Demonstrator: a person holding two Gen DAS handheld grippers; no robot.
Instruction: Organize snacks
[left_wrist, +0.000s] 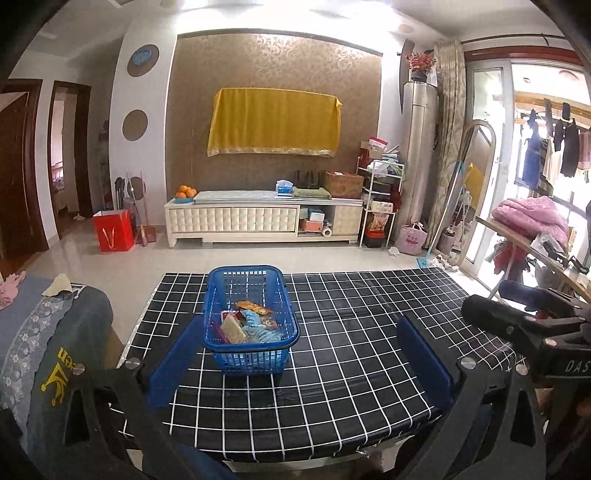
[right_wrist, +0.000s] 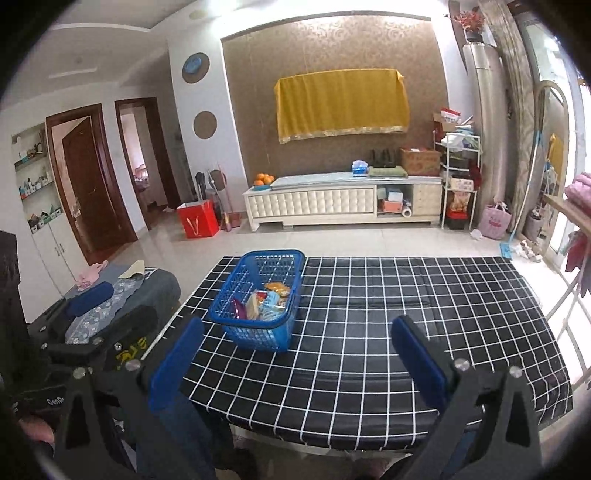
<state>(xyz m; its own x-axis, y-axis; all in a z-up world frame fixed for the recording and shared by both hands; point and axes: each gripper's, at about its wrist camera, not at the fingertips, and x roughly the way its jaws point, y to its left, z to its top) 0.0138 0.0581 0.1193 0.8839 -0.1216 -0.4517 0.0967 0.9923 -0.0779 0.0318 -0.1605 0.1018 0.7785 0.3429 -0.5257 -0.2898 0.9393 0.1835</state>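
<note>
Left wrist view: the left gripper (left_wrist: 299, 354) is held above the near edge of the surface (left_wrist: 369, 332), which is covered by a black cloth with a white grid. Its jaws are released, the two blue pads (left_wrist: 177, 360) spread wide with nothing between them. A blue basket (left_wrist: 251, 354) stands on the left half of the surface, seen just right of the left pad. The snacks (left_wrist: 249, 325) lie piled in the near end of the basket: several small packets, among them an orange one and pale blue ones. The far end of the basket shows only its open lattice. At the right edge of this view the black body of the right gripper (left_wrist: 532, 321) is visible from the side.

Right wrist view: the right gripper (right_wrist: 297, 356) is likewise above the near edge of the surface (right_wrist: 406, 314), jaws released and holding nothing. The basket (right_wrist: 258, 332) sits to the left of the space between the pads (right_wrist: 419, 360), near the left edge of the surface, with the snacks (right_wrist: 267, 299) inside it. The rest of the grid cloth is bare.

Background, both views: a white cabinet (left_wrist: 258, 218) against the far wall, a yellow cloth (left_wrist: 273, 122) hung above it, a bowl of oranges (left_wrist: 185, 192) at its left end, and a red bag (left_wrist: 113, 230) on the floor.
</note>
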